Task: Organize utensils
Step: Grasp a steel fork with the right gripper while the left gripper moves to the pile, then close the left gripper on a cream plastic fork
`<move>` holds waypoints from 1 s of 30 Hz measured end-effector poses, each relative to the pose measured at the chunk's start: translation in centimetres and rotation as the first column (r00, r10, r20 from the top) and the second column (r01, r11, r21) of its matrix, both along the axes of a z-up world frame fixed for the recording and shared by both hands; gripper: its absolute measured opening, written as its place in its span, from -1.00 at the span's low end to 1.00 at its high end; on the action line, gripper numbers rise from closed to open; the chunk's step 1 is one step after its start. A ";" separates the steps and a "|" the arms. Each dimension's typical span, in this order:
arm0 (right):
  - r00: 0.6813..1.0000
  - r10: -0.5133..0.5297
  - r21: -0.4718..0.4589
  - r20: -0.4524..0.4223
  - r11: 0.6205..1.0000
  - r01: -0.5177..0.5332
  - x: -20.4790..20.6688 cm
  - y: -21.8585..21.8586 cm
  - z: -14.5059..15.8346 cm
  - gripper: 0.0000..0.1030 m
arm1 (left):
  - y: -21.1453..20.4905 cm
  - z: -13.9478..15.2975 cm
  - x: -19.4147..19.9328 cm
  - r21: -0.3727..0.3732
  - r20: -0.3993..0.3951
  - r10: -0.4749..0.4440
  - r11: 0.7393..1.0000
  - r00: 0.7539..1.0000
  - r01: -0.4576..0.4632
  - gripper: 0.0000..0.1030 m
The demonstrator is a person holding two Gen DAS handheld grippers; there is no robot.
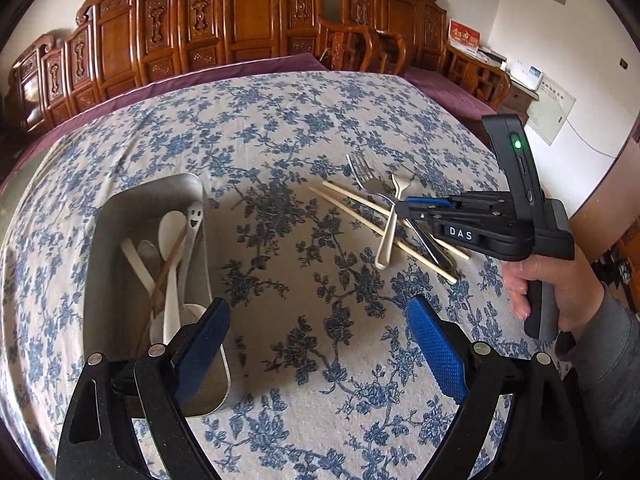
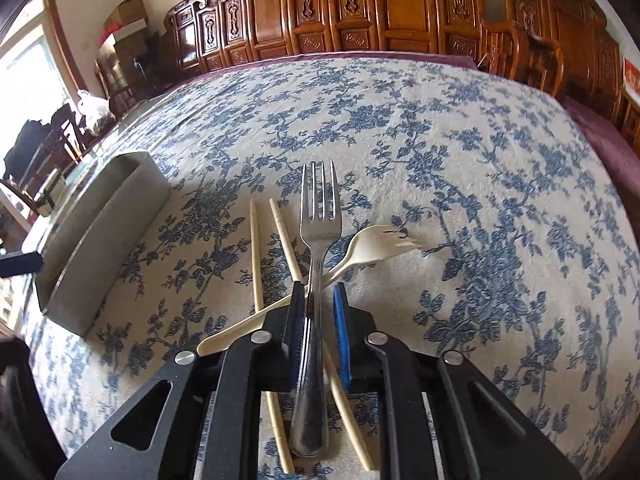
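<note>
A metal fork (image 2: pixel 320 216) lies on the blue-flowered tablecloth across a cream spork (image 2: pixel 376 244) and two pale chopsticks (image 2: pixel 255 248). My right gripper (image 2: pixel 319 292) straddles the fork's handle with narrow jaws: the left pad is against the handle and a small gap shows at the right pad. In the left wrist view the same pile shows as fork (image 1: pixel 362 174) and spork (image 1: pixel 390 224) under the right gripper (image 1: pixel 400 204). My left gripper (image 1: pixel 318 312) is wide open with nothing in it, its left finger over the metal tray (image 1: pixel 104 240), which holds spoons and brown chopsticks.
A hand (image 1: pixel 560 280) holds the right gripper's handle at the table's right side. The tray's outer wall (image 2: pixel 104 240) stands left of the pile. Carved wooden chairs (image 2: pixel 400 8) line the far edge of the table, behind a purple cloth border (image 1: pixel 260 66).
</note>
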State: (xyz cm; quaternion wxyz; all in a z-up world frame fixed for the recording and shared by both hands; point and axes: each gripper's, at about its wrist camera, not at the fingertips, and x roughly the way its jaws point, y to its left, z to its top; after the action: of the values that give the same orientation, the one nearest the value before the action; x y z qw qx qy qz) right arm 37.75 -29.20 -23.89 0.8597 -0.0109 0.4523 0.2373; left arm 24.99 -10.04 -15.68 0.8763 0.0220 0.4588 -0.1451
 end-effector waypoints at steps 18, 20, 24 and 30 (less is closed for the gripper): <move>0.999 0.024 0.053 -0.023 0.998 -0.023 -0.4 -1.5 1.4 -0.84 | -3.7 -1.2 3.0 0.035 -0.016 -0.021 0.999 1.000 0.022 0.68; 1.000 0.010 0.070 -0.009 0.997 -0.010 -0.4 -2.3 2.0 -0.84 | -4.2 -1.8 3.4 0.036 -0.028 -0.029 0.999 0.999 0.030 0.68; 1.000 -0.024 0.061 0.008 0.998 0.023 -0.2 -4.0 2.4 -0.84 | -5.8 -2.9 4.3 0.038 -0.055 -0.056 0.998 0.997 0.058 0.68; 0.996 -0.089 0.038 0.003 0.995 0.089 0.5 -6.6 1.9 -0.84 | -8.3 -4.4 6.1 0.031 -0.100 -0.109 0.993 0.989 0.112 0.17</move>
State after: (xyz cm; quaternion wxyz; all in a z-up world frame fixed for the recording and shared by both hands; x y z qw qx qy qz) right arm 38.28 -35.81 -22.00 0.8705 0.0248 0.4457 0.2072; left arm 31.11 -18.31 -20.06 0.8429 0.0562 0.5019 -0.1859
